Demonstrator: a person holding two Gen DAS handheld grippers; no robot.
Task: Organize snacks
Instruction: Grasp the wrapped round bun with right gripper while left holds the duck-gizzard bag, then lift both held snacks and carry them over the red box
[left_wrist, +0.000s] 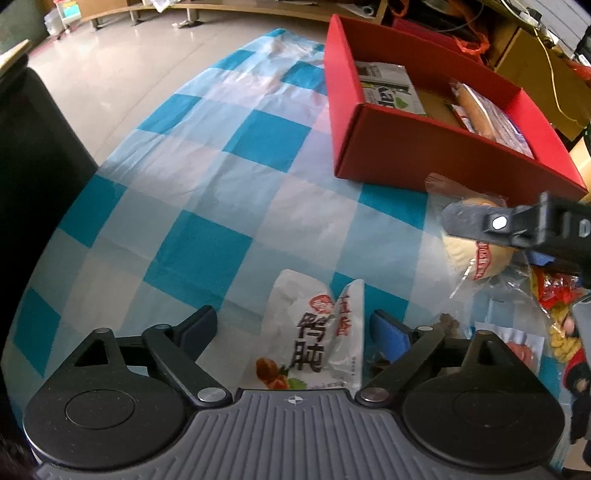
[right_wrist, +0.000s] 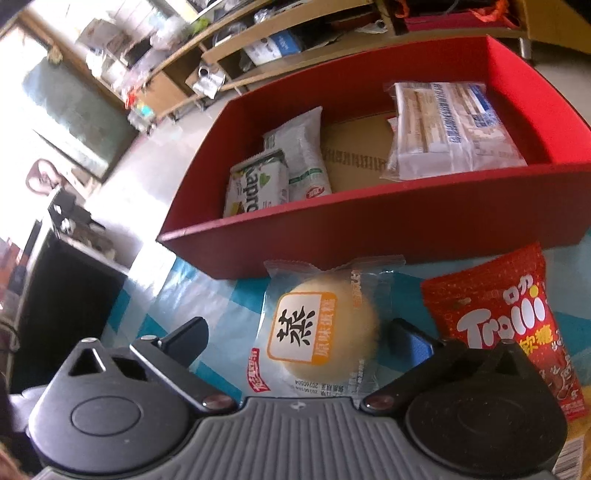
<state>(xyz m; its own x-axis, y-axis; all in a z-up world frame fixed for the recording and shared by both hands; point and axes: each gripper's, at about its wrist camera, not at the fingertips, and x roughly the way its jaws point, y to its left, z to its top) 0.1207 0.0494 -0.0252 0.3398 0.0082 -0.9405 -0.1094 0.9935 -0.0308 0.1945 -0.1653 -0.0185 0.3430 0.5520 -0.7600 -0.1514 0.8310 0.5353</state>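
A red box stands on the blue checked cloth and holds several snack packs; it also shows in the right wrist view. My left gripper is open, its fingers on either side of a white snack packet lying on the cloth. My right gripper is open around a wrapped steamed cake that lies just in front of the box. From the left wrist view the right gripper shows above that cake.
A red Trolli candy bag lies right of the cake. More loose snacks lie at the cloth's right side. A black chair stands left of the table. Shelves and clutter line the back of the room.
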